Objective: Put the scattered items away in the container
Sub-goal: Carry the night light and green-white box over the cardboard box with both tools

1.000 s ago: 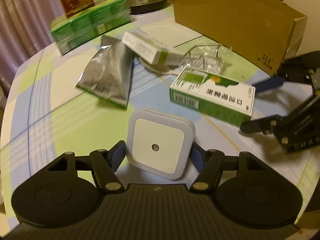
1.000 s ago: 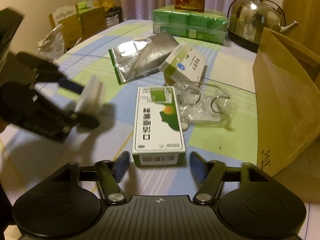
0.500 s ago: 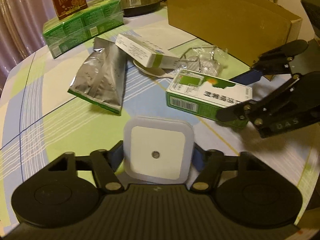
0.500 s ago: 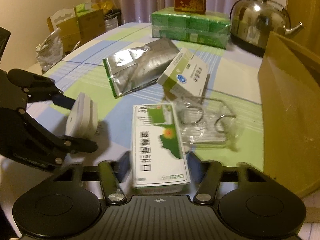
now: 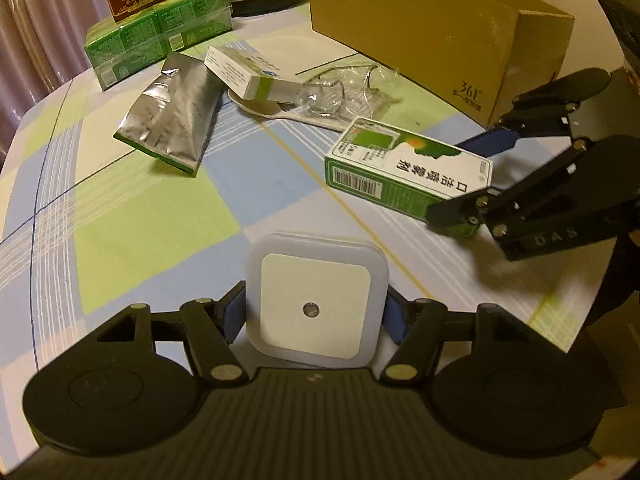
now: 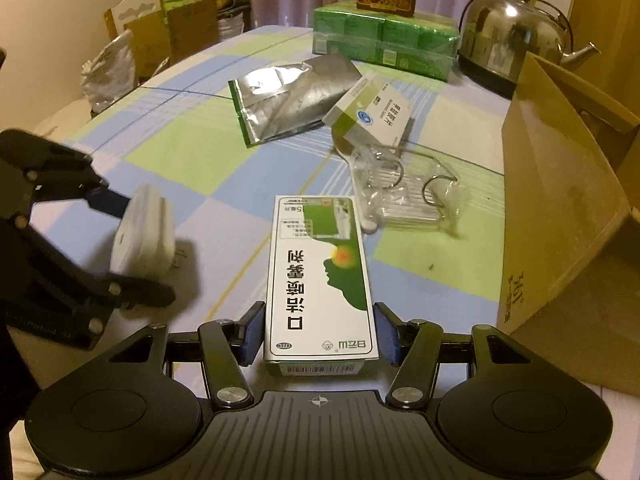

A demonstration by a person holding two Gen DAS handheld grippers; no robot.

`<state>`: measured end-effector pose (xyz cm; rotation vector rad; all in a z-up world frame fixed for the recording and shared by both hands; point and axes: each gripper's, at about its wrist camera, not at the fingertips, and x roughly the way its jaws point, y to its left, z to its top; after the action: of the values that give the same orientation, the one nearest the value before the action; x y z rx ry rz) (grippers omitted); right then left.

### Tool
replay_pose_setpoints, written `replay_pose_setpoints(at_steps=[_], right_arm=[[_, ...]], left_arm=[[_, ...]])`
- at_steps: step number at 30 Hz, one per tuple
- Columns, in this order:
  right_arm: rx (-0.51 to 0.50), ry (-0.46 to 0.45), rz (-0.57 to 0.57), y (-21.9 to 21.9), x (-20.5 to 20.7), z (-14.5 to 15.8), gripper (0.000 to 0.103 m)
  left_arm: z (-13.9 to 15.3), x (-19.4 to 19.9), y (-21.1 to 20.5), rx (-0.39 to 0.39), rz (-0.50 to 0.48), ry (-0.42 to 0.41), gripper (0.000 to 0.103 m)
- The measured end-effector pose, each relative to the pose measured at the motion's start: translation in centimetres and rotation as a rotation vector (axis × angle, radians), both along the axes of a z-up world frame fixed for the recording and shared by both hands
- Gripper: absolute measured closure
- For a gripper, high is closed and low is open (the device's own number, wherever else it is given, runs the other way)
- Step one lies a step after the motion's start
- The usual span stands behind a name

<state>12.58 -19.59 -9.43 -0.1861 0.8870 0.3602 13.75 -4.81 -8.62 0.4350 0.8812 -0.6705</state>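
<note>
My left gripper [image 5: 316, 314] is shut on a white square night light [image 5: 316, 300], which the right wrist view shows held a little above the tablecloth. My right gripper [image 6: 320, 336] has its blue pads against both long sides of a green-and-white medicine box [image 6: 320, 272], near its barcode end. In the left wrist view that box [image 5: 400, 172] sits between the right gripper's fingers [image 5: 452, 216]. The open cardboard container [image 5: 440, 28] stands at the right of the table, its brown wall [image 6: 560, 208] just right of my right gripper.
A silver foil pouch [image 6: 292, 96], a smaller white-and-green box [image 6: 368, 112], a clear packet with metal rings [image 6: 408, 196] and a white spoon [image 5: 272, 110] lie mid-table. Behind are green tissue packs [image 6: 384, 36] and a steel kettle [image 6: 516, 36].
My right gripper moved forward over the medicine box and its fingers closed in on the box's sides. The left gripper kept hold of the night light and shifted slightly.
</note>
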Motion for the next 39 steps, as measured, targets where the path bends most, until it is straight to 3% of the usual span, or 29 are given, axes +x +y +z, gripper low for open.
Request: replay_pose_setpoints(at_steps=[6, 13, 14, 15, 19, 39], right_arm=[[0.013, 0.005, -0.009, 0.6, 1.3, -0.2, 0.04], [0.023, 0.027, -0.019, 0.6, 2.6, -0.8, 0.039], [0.022, 0.03, -0.019, 0.7, 2.7, -0.8, 0.04], [0.019, 0.031, -0.018, 0.7, 2.7, -0.8, 0.05], [0.01, 0.027, -0.018, 0.9, 2.3, -0.5, 0.05], [0.059, -0.136, -0.083, -1.1, -6.0, 7.6, 0.05]], left_arm=[[0.2, 0.2, 0.2, -0.027, 0.025, 0.003, 0.04], [0.1, 0.7, 0.4, -0.035, 0.033, 0.007, 0.041], [0.2, 0.6, 0.4, -0.032, 0.04, 0.005, 0.041], [0.2, 0.6, 0.4, -0.032, 0.048, 0.005, 0.041], [0.6, 0.3, 0.7, -0.036, 0.076, 0.003, 0.041], [6.4, -6.3, -0.5, -0.093, 0.136, -0.04, 0.041]])
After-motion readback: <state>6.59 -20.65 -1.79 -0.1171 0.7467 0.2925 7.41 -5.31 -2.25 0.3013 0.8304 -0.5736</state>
